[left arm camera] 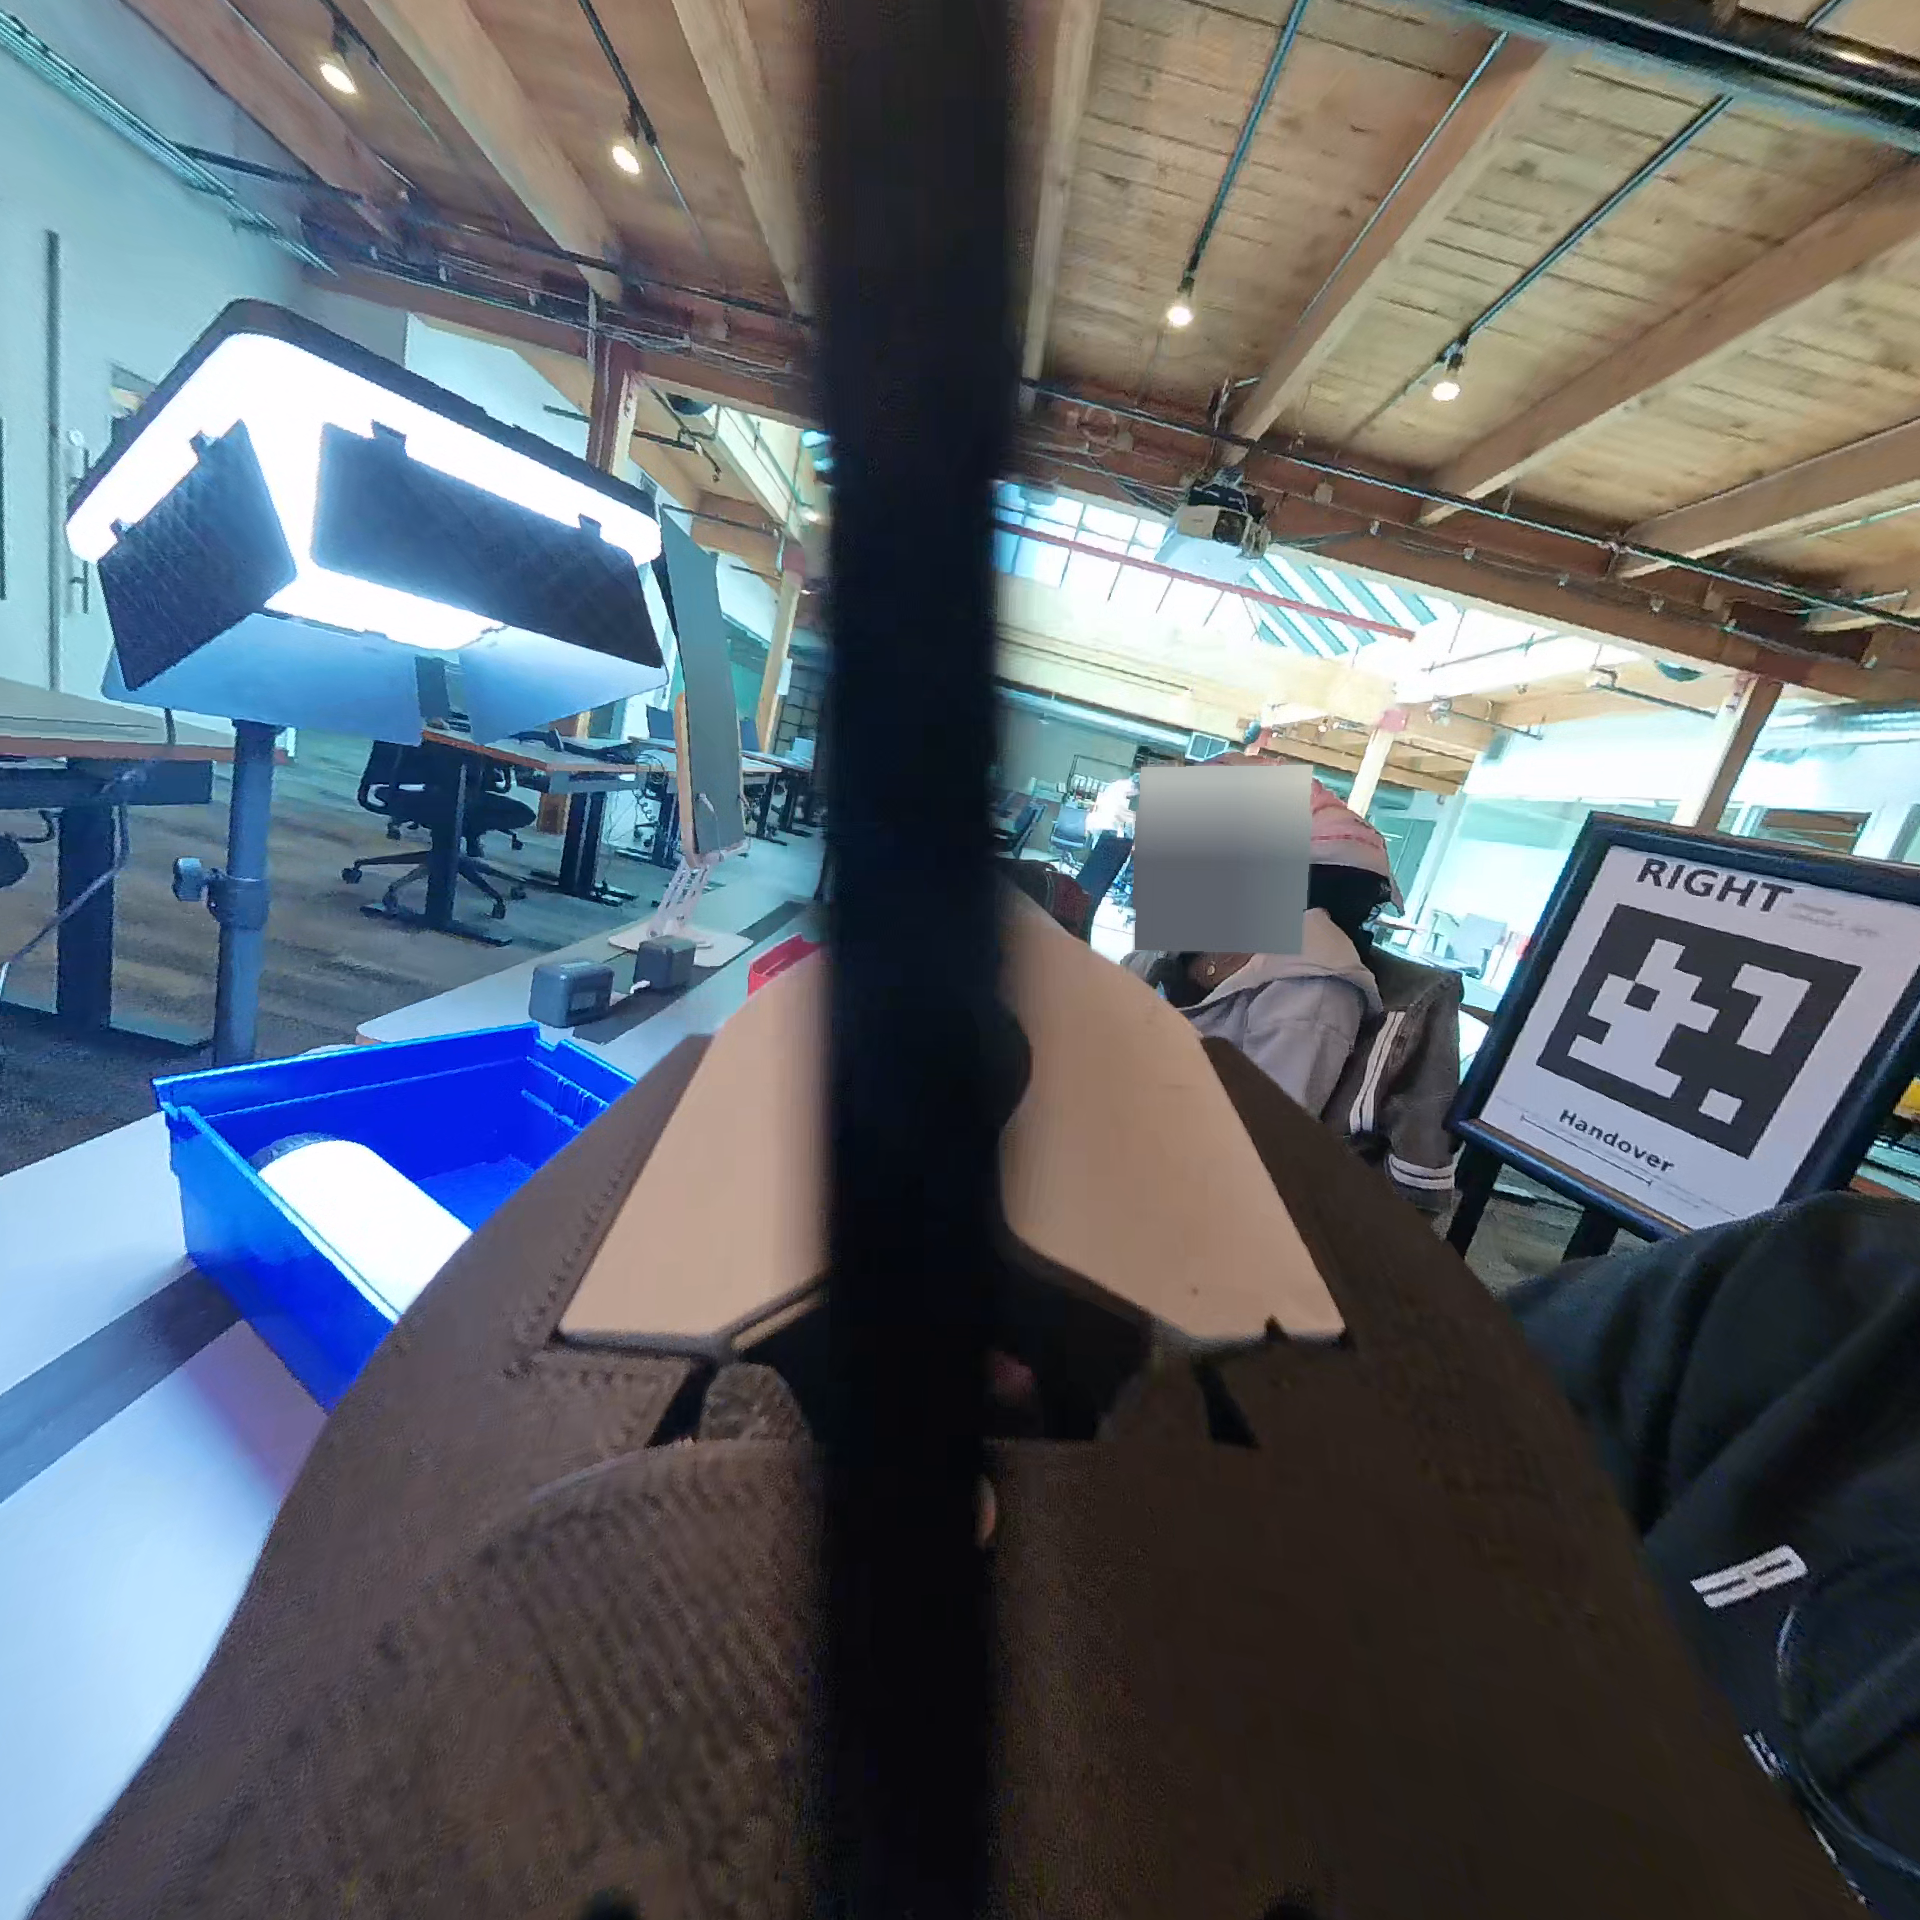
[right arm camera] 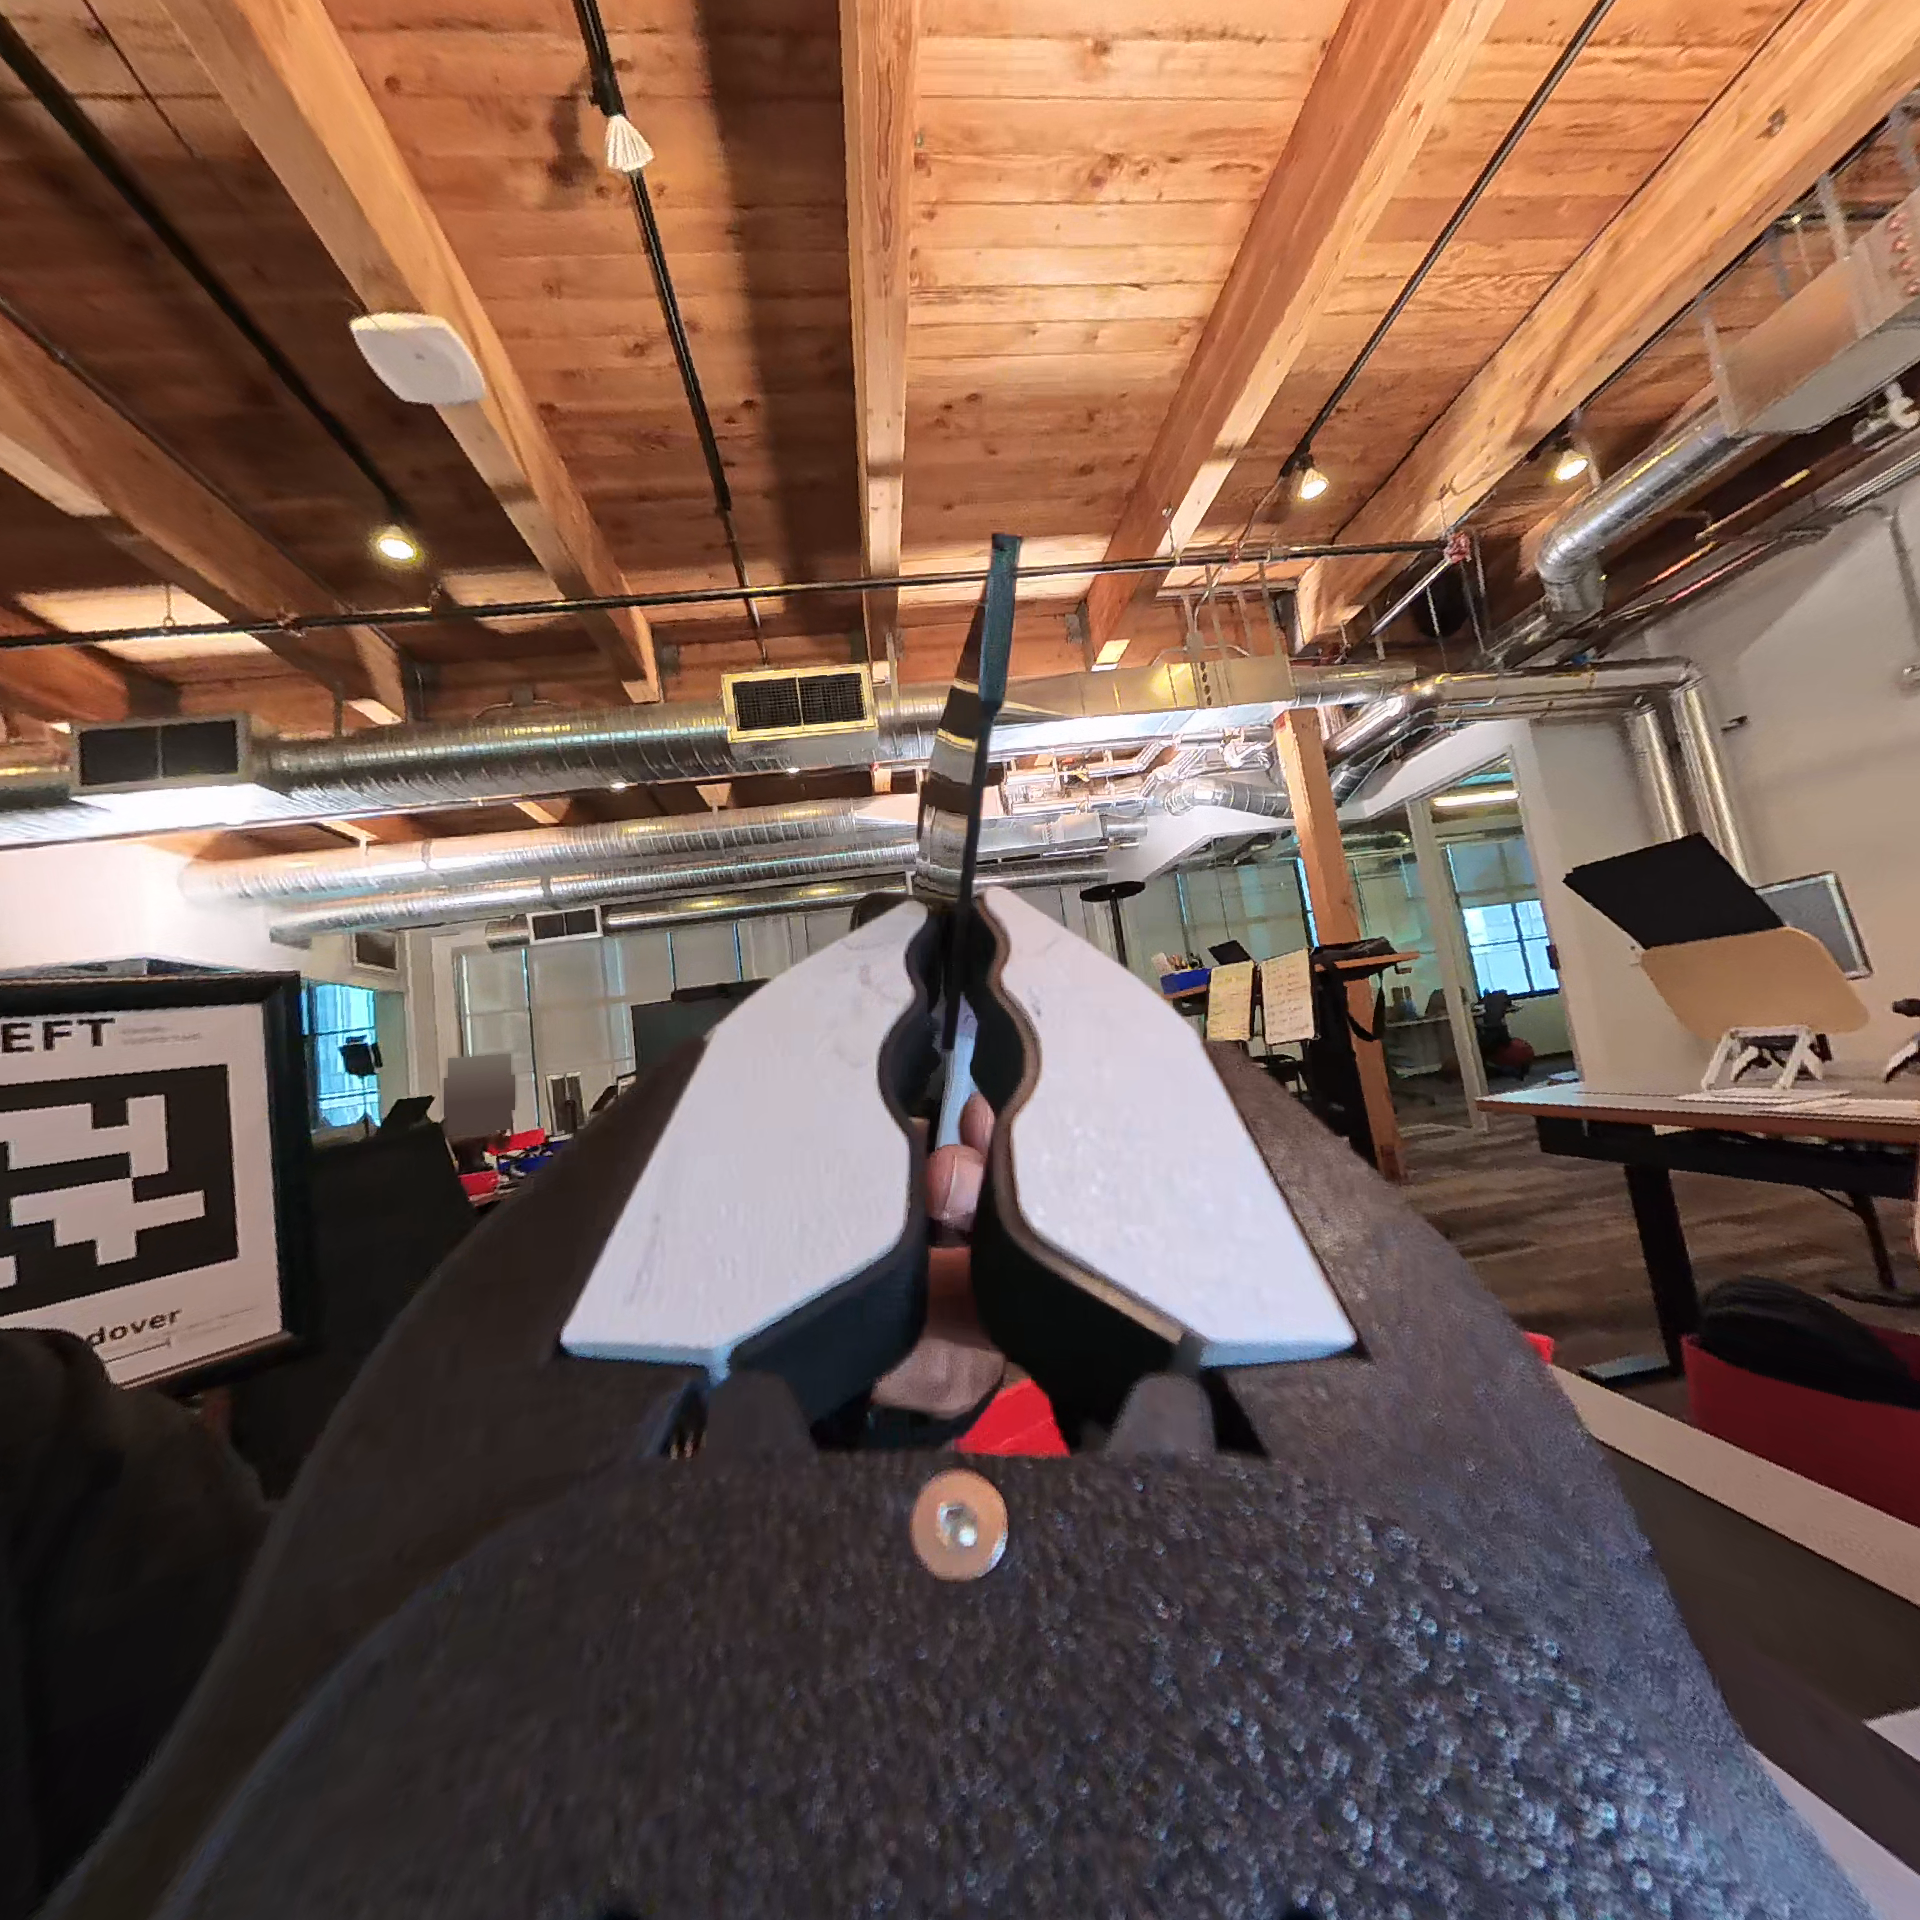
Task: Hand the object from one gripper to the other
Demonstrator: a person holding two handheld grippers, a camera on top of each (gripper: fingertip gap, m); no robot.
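Closest to the lens in the left wrist view: black strip, blurred, running top to bottom across the middle and hiding the gap of the left gripper, so cannot tell whether clamped on it or loose. Cannot tell either whether it is the same thing as the one seen in the right wrist view. Off to the left, blue bin on the table with a white roll inside; to the right, framed sign and a black sleeve. In the right wrist view, left to right: second framed sign, then right gripper pinched tight on a thin dark card, standing up from the fingertips with a slight tilt, one face shiny; bare fingers visible through the gap below; red bin low on the far right. Likely trouble: held only by its lower edge at the very tips, so liable to pivot or slip if bumped during the pass; slick face poor for grip; dropped outright if let go before the taker has closed. Writing: bold heading, black-and-white square code and a caption on both signs; white lettering on the sleeve; none on the card.
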